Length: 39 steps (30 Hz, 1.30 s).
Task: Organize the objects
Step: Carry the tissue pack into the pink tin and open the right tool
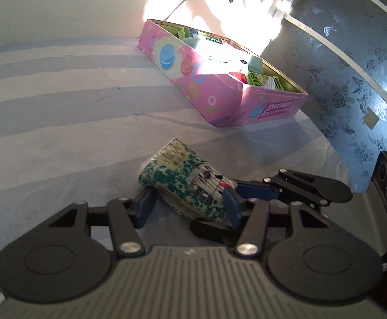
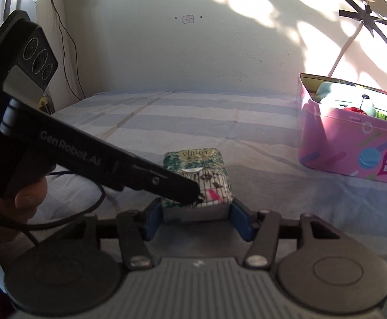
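A small tissue pack (image 1: 185, 183) with a teal floral and birdcage print lies on the striped cloth; it also shows in the right wrist view (image 2: 201, 172). My left gripper (image 1: 189, 206) has its blue pads on either side of the pack's near end, closed on it. My right gripper (image 2: 197, 219) is open, its pads wide on either side of the pack's near end, reaching in from the right in the left wrist view (image 1: 257, 187). The open pink biscuit tin (image 1: 220, 98) holds several items and stands beyond; it also shows in the right wrist view (image 2: 353, 143).
The striped blue-and-white cloth (image 1: 60, 101) covers the surface up to a cream wall (image 2: 193, 53). A patterned silver panel (image 1: 353, 66) stands at the right. A cable taped to the wall (image 2: 366, 16) hangs above the tin.
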{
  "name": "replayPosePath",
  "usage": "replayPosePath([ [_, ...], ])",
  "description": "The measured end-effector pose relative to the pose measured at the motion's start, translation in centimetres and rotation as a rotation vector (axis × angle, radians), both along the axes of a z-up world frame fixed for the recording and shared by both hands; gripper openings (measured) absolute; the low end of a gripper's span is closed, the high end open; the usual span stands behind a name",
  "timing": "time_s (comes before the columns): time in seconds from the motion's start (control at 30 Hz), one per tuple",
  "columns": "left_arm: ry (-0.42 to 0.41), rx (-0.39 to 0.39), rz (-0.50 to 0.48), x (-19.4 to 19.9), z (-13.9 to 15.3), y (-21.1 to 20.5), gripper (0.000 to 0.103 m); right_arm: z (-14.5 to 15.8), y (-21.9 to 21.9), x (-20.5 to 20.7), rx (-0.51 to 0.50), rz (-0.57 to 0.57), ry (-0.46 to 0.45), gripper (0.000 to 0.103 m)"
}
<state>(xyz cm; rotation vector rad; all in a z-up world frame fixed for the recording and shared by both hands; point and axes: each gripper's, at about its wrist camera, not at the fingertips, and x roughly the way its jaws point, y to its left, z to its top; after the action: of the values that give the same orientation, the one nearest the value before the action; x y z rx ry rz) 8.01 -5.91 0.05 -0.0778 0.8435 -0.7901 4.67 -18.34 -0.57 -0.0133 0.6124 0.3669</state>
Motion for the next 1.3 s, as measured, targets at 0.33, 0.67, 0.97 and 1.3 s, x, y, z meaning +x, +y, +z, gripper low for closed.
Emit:
replayPosePath([
  [0.33,-0.158,-0.056,-0.094,4.6,7.6,-9.3,0.056,5.9,-6.9,4.0,-0.005,-0.195,-0.255,0.054],
  [0.67,-0.239,0.132,0.114,11.2,6.8,-16.4,0.068,3.8,-14.2,13.7,0.002,-0.419,-0.171,0.075],
  [0.97,-0.344,0.182,0.173,7.9,7.3,-14.4,0.078,4.4,-16.6,5.2,0.183,-0.519,-0.284,0.078],
  [1.3,-0.444,0.197,0.191,0.4,7.4,-11.5,0.085,2.8,-19.0,-3.4,0.366,-0.665,-0.204,0.078],
])
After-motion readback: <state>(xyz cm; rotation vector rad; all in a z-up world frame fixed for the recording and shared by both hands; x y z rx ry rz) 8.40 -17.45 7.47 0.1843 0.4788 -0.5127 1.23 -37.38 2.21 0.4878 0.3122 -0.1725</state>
